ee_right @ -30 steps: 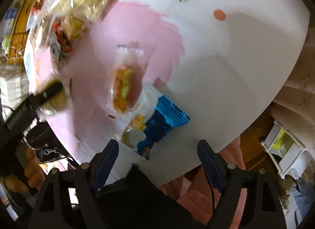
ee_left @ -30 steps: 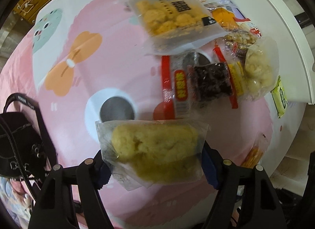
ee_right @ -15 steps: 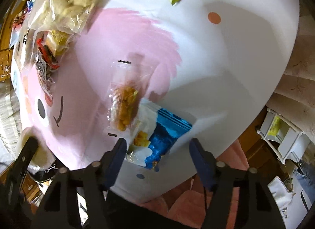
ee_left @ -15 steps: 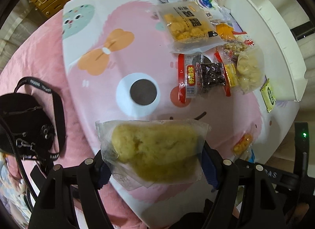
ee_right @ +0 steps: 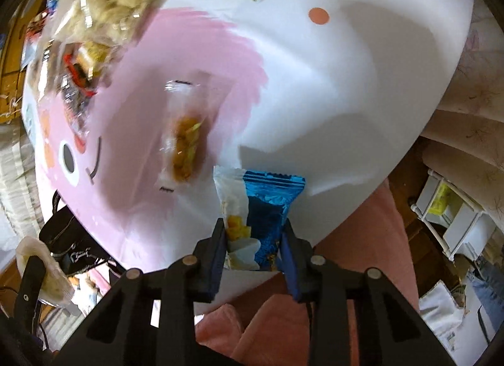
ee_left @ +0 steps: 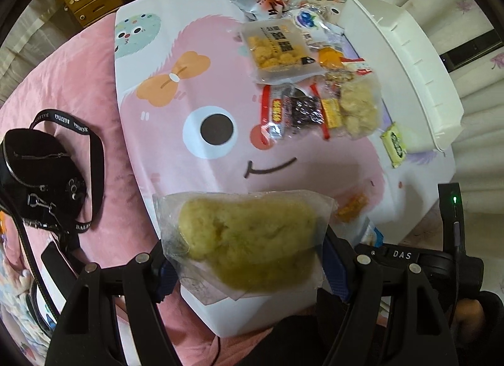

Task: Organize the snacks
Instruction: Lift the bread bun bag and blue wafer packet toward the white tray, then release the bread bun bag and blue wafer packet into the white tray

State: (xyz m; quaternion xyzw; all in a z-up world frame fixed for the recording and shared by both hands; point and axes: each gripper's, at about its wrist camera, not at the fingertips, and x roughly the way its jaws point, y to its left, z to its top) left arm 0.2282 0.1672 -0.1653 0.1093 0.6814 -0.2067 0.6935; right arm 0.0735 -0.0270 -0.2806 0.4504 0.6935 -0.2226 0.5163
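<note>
My left gripper (ee_left: 244, 267) is shut on a clear-wrapped yellow cake (ee_left: 249, 240) and holds it above the near edge of the pink cartoon table (ee_left: 195, 89). My right gripper (ee_right: 253, 240) is shut on a blue and white snack packet (ee_right: 264, 208) at the table's near edge. A clear packet of orange snack (ee_right: 186, 145) lies just beyond it. A pile of snack packets (ee_left: 302, 82) lies at the far right of the table, next to a white tray (ee_left: 406, 60).
A green packet (ee_left: 393, 144) lies by the tray's near end. A black bag with a strap (ee_left: 41, 171) lies on the pink bedding left of the table. The right gripper's body (ee_left: 447, 259) shows low right in the left wrist view.
My left gripper has pulled back and up with the cake. My right gripper has closed from wide open onto the blue and white packet.
</note>
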